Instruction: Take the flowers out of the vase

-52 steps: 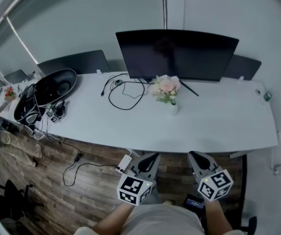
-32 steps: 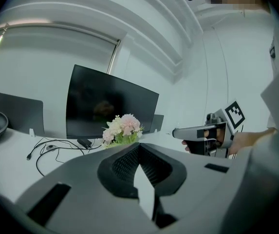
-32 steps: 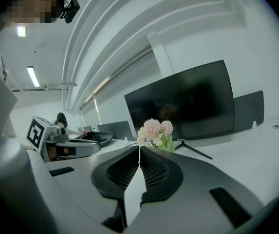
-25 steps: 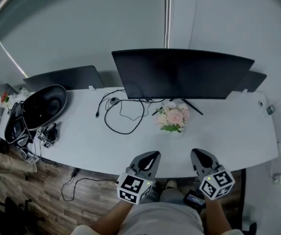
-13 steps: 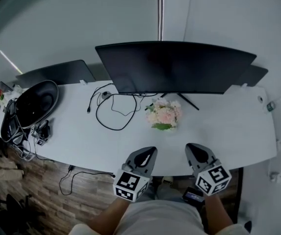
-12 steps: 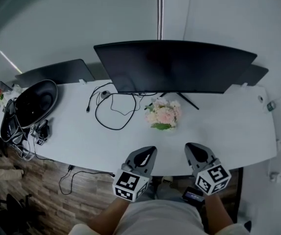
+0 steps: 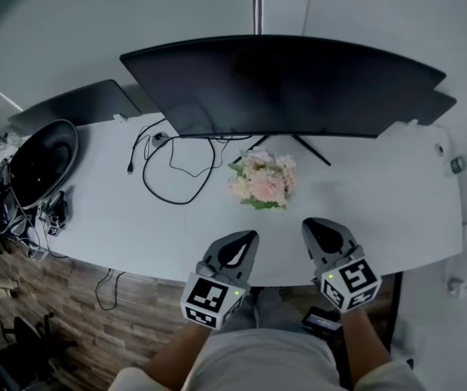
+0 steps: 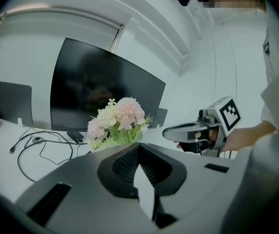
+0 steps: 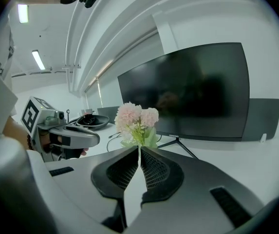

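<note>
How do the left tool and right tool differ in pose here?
The left tool sits left of the flowers and angles rightward; the right tool sits right of them and angles leftward. The right tool's tip reaches slightly further over the desk than the left tool's. Both are shut, empty, and short of the flowers.

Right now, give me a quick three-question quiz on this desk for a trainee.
1. True or false: the left gripper and right gripper are both shut and empty.
2. The flowers stand: A) on the table, in front of the monitor; B) on the floor; C) behind the monitor.
3. Does either gripper touch the flowers?

Key: 1 true. 2 A. 3 No, both are short of them, near the table's front edge.
</note>
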Available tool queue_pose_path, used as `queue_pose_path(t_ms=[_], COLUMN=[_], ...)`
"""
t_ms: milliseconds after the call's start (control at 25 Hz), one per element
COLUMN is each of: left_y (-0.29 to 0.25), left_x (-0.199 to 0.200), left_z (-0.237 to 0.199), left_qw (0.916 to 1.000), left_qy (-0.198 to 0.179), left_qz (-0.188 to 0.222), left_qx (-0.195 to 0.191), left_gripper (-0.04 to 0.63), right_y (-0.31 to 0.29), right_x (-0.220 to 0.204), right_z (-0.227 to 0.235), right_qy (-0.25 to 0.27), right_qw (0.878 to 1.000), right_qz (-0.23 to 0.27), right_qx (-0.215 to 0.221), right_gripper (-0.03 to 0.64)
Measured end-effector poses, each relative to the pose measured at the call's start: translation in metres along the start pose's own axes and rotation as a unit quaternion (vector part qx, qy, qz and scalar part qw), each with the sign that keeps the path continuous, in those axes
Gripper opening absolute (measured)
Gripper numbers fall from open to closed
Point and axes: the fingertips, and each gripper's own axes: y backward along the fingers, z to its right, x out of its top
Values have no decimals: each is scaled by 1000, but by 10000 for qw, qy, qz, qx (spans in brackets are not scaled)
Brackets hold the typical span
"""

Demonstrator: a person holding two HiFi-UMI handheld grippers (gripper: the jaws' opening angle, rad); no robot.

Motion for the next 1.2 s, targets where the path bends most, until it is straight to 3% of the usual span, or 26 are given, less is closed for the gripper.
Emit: queue_pose_path(t_ms=[200,280,600,1200], left_y=[-13,-16,-31,-44], left_x=[-5,-9,-25,-45], left_z=[-6,-9,-20,-28], left_qw=[10000,9999,9996,9986], left_qy=[88,130,211,385], left_qz=[-19,-26,-152,-322], left_qx=[35,54,145,183], left_gripper=[3,3,3,3], right_y=[-20,-29,-58,-99], right_x=[-11,-15,-31,-39], right_z=[8,10,19,13], right_qy=[64,101,273,516], right_qw=[9999,9997,9985,9953], right_qz=[-101,-172,-344,-502], right_qx=[68,118,313,650], right_gripper=[43,88,154,189])
